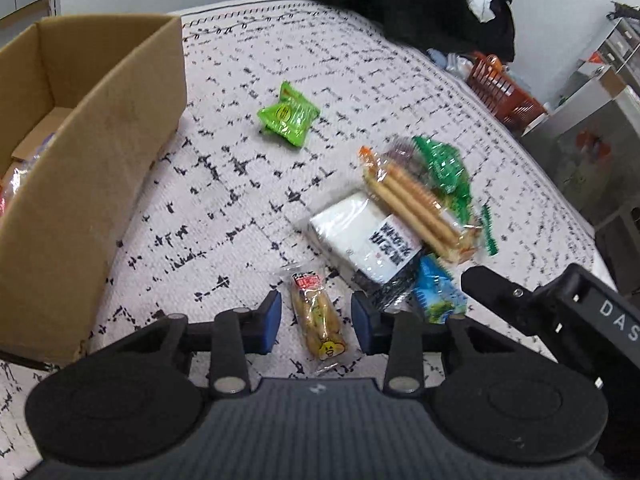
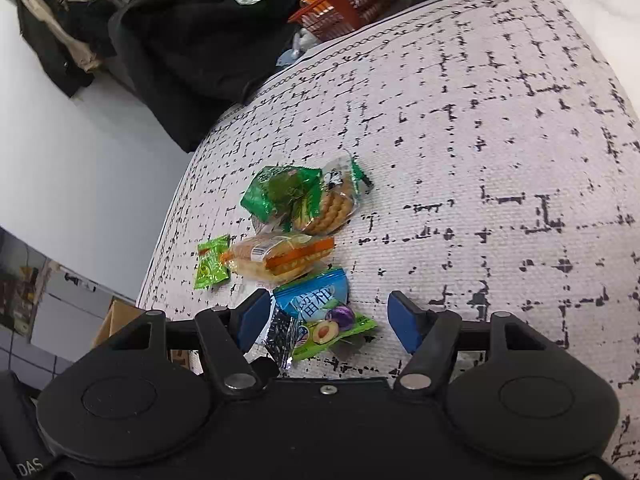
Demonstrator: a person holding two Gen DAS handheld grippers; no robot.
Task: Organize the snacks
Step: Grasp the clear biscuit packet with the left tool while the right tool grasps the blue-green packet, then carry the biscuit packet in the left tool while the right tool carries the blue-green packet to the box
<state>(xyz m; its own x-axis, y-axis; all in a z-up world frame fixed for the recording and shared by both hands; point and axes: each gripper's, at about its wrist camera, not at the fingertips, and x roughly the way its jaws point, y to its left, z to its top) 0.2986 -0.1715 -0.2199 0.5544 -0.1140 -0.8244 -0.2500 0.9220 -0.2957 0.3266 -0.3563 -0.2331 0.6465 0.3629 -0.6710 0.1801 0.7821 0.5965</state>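
Off to the left of my left tongs (image 1: 316,322) stands the open brown cardboard box (image 1: 120,120), a few wrapped things already lying in its bottom. It rests on the white cloth with broken black grid lines (image 1: 224,184); I cannot tell what sort of surface lies under that cloth. My left tongs are spread apart, and between their blue pads lies the small clear packet of golden biscuit sticks with a red label (image 1: 318,320), flat on the cloth and not yet pinched. Well ahead of them and apart from the rest sits the bright green crinkled foil sachet (image 1: 289,114).

Ahead and to the right is the pile: a white and black flat pouch (image 1: 366,236) with a clear pack of long sandwich biscuits (image 1: 416,208) lying across it.

My right tongs (image 2: 328,320) are open too, straddling the blue and green plum-printed packet (image 2: 324,316), which touches a black speckled pouch (image 2: 282,338) beside the left pad.

My worry: closing the right tongs could catch that neighbour as well and drag it along. On the left, the slick film might slip or the sticks crack if I squeeze hard. The two tools are also near each other and could collide.
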